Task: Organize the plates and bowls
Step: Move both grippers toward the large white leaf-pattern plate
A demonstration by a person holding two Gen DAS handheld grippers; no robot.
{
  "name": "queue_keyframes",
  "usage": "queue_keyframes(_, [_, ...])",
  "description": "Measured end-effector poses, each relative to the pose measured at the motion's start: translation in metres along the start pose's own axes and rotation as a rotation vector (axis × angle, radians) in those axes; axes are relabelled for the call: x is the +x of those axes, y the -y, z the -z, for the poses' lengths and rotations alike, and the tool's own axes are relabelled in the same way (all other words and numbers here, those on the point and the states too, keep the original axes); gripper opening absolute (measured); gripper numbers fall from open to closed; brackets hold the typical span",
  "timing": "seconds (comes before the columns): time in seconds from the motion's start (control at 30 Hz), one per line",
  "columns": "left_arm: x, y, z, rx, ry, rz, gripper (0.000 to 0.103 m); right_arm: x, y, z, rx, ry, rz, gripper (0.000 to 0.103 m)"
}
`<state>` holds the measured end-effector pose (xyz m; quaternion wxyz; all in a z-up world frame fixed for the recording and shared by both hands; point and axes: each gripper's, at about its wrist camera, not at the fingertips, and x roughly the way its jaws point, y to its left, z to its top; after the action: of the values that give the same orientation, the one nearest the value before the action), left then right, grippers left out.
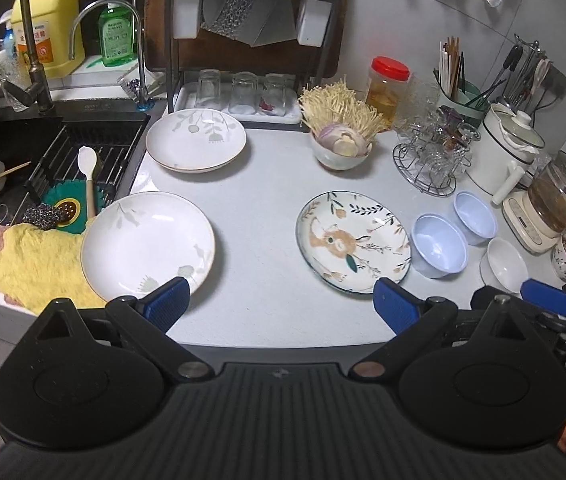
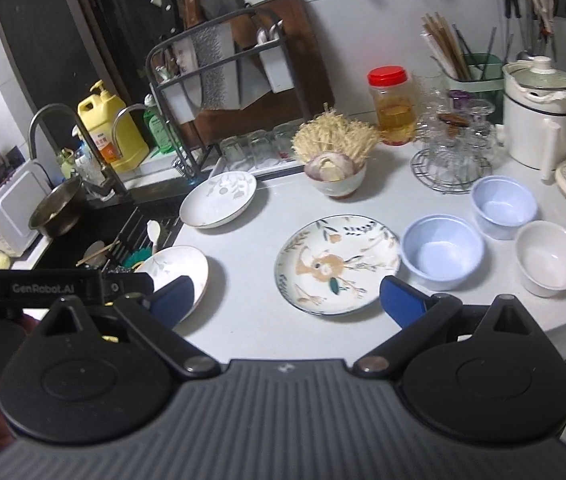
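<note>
Two white plates lie on the left of the counter, a near one (image 1: 147, 245) (image 2: 177, 270) and a far one (image 1: 196, 139) (image 2: 219, 199). A flower-patterned plate (image 1: 353, 241) (image 2: 337, 264) lies in the middle. Right of it stand two pale blue bowls, one nearer (image 1: 439, 245) (image 2: 442, 250) and one farther (image 1: 475, 218) (image 2: 503, 206), and a white bowl (image 1: 503, 266) (image 2: 550, 256). My left gripper (image 1: 283, 304) is open and empty above the counter's front edge. My right gripper (image 2: 285, 300) is open and empty, just in front of the patterned plate.
A bowl of mushrooms and shells (image 1: 341, 148) stands behind the patterned plate. A glass rack (image 1: 431, 160), kettle (image 1: 503, 152) and appliance (image 1: 539, 216) line the right. The sink (image 1: 23, 168) and yellow cloth (image 1: 31, 264) are at the left. A dish rack (image 1: 243, 40) stands at the back.
</note>
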<state>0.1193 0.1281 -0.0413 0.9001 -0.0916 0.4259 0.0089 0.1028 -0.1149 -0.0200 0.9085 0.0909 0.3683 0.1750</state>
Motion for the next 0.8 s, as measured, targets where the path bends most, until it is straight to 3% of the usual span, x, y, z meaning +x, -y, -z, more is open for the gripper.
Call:
queue_keyframes(0.63, [0.087,-0.141,-0.053,-0.018,-0.078,0.015,0.1,0.118,-0.08,-0.018,0.009,-0.09,-0.005,0.1])
queue_keyframes(0.8, [0.116,-0.178,-0.065,-0.004,-0.111,-0.01,0.1,0.159,-0.096,-0.019,0.033,-0.14,-0.041,0.083])
